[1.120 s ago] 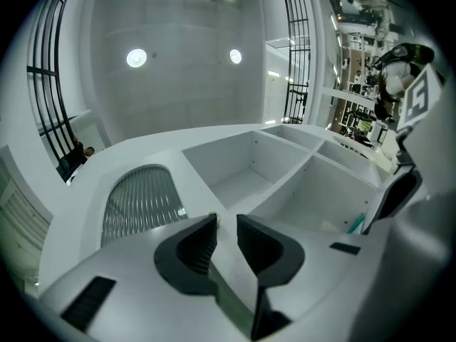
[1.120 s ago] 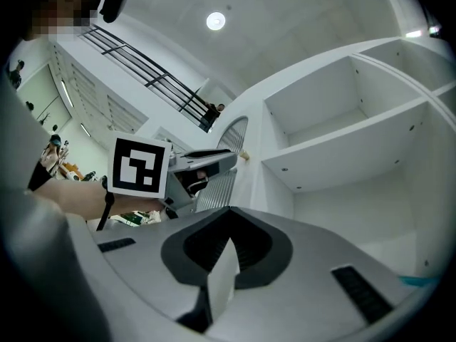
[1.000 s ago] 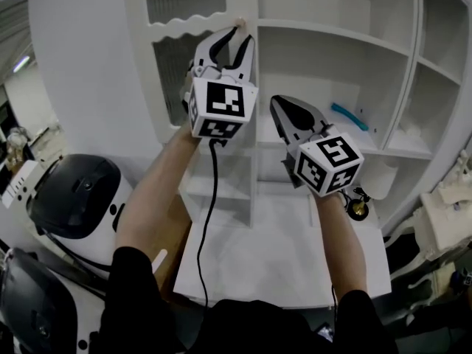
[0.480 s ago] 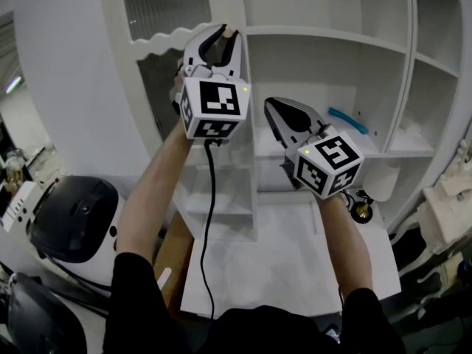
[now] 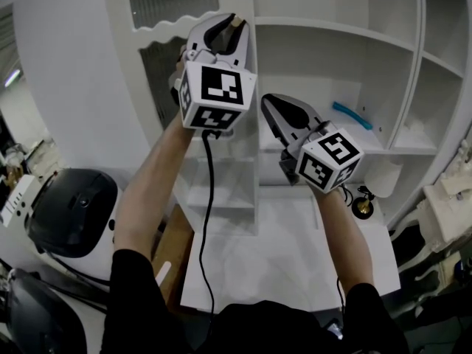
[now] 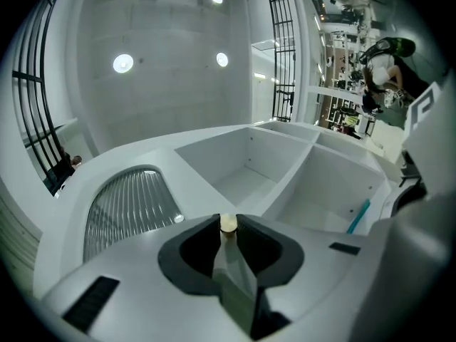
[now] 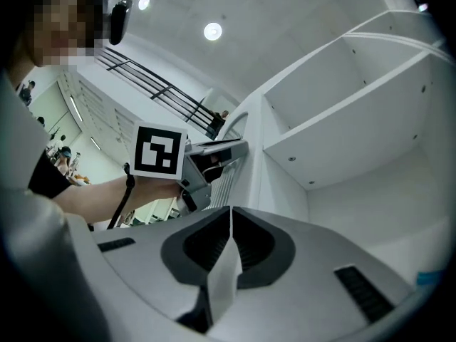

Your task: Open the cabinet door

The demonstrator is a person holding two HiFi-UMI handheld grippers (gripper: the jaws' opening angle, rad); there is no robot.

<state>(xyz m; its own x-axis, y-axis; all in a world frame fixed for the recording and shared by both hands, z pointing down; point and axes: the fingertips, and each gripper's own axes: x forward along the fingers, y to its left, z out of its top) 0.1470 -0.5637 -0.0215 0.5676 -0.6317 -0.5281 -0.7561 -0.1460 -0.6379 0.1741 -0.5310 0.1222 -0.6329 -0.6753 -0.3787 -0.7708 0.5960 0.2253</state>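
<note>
On one shelf (image 5: 391, 144), a teal tool (image 5: 351, 116); left gripper (image 5: 233, 23) just clamped knob (image 6: 228, 223), right (image 7: 230, 212) shut.

Left of open shelves (image 5: 332, 43): cabinet door (image 5: 158, 65), knob (image 5: 238, 23) at its right edge. Around knob: left gripper (image 5: 226, 29), jaws just closing in, pads on either side of it. Right of that, lower, before shelves: right gripper (image 5: 270, 105), jaws together, nothing between. On shelf at right: tool (image 5: 350, 116). Below shelves: counter (image 5: 280, 257), small ornament (image 5: 361, 209) near its right back corner. Far left, low: domed device (image 5: 70, 212).
</note>
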